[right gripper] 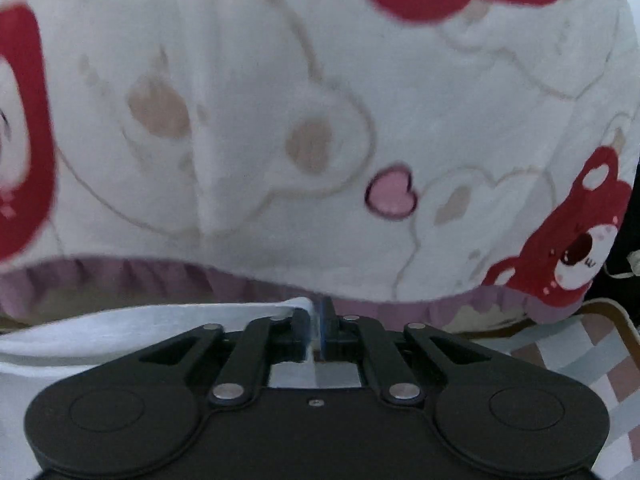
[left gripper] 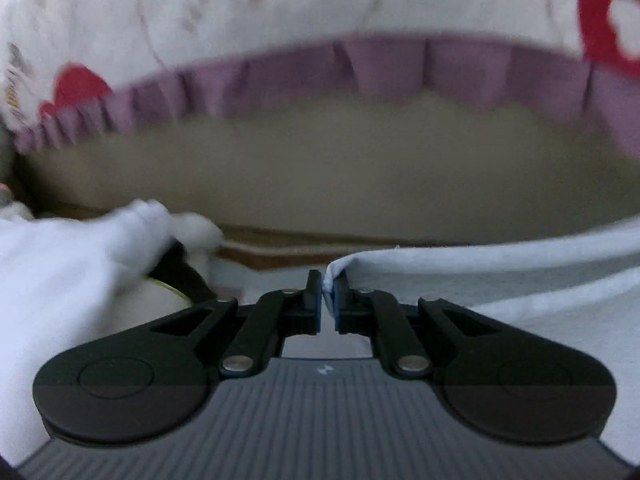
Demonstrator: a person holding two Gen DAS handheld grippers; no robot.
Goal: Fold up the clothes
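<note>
Level and pointing forward, the left gripper (left gripper: 327, 286) pinches an edge of the white garment (left gripper: 500, 276) between its jaws, as does the right gripper (right gripper: 316, 316), the cloth stretched between them below a bear-print quilt (right gripper: 320, 100) with purple ruffle (left gripper: 360, 68)

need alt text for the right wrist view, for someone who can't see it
The right gripper is shut on an edge of a white garment that stretches off to the left. Behind it hangs a cream bedcover printed with red bears and trimmed with a purple ruffle.
</note>
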